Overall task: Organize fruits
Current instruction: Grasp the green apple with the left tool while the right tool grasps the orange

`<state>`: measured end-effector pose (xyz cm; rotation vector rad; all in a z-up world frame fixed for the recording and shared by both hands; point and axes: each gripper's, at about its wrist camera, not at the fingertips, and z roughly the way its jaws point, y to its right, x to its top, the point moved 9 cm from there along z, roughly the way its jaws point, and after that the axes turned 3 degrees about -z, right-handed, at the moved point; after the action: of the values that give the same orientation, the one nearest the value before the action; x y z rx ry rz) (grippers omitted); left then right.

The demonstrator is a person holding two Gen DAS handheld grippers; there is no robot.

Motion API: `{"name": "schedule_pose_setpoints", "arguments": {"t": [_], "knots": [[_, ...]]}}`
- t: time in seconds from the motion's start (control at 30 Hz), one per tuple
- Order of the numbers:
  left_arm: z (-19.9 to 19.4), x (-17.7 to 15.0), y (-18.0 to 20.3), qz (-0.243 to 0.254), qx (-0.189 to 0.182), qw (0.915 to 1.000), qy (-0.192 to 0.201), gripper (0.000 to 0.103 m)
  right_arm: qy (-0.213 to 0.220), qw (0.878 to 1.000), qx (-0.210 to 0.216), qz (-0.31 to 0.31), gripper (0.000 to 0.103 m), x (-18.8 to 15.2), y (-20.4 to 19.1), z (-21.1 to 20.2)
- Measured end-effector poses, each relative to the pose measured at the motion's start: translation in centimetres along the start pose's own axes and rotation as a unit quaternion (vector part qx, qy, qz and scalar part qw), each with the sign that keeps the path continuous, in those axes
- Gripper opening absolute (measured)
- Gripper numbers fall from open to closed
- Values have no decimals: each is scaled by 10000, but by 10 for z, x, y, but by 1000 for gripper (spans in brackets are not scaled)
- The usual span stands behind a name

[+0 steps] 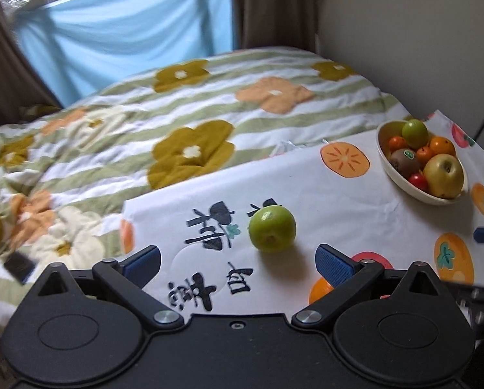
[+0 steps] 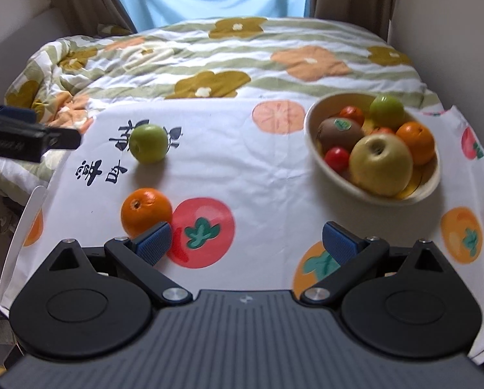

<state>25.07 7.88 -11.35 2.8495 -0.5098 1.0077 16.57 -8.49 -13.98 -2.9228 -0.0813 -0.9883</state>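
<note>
On my left wrist view, the left gripper [image 1: 238, 259] is spread wide with nothing between its pads, lined up just short of the green fruit [image 1: 272, 228] on the tabletop [image 1: 339, 201], I judge for a straight grab. The bowl [image 1: 404, 183], already heaped with fruit, sits well apart to the right.

On my right wrist view, the right gripper [image 2: 247, 241] also gapes empty. An orange [image 2: 145, 211] lies just beside its left pad, probably the next pick. The bowl [image 2: 336, 175] waits ahead to the right.
</note>
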Motion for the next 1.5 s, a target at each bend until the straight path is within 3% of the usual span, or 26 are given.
{"name": "schedule_pose_setpoints", "arguments": {"t": [0.43,0.63,0.8,0.97,1.2,1.5], "knots": [[81,12,10,402,-726,9949,-568,92,-320,9990,-104,306,103,-11,-22,27],[105,6,17,339,-1003,9910,-821,78,-354,9982,122,459,103,-10,-40,35],[113,5,24,330,-1294,9870,-895,58,-417,9980,277,381,103,-8,-53,44],[110,3,29,676,-1214,9867,-849,57,-391,9979,425,302,103,-2,-62,49],[103,-5,8,648,-970,9896,-839,57,-319,9970,690,112,103,6,-75,55],[89,-25,-15,392,-771,9921,-906,57,-388,9952,737,-506,85,2,-98,67]]}}
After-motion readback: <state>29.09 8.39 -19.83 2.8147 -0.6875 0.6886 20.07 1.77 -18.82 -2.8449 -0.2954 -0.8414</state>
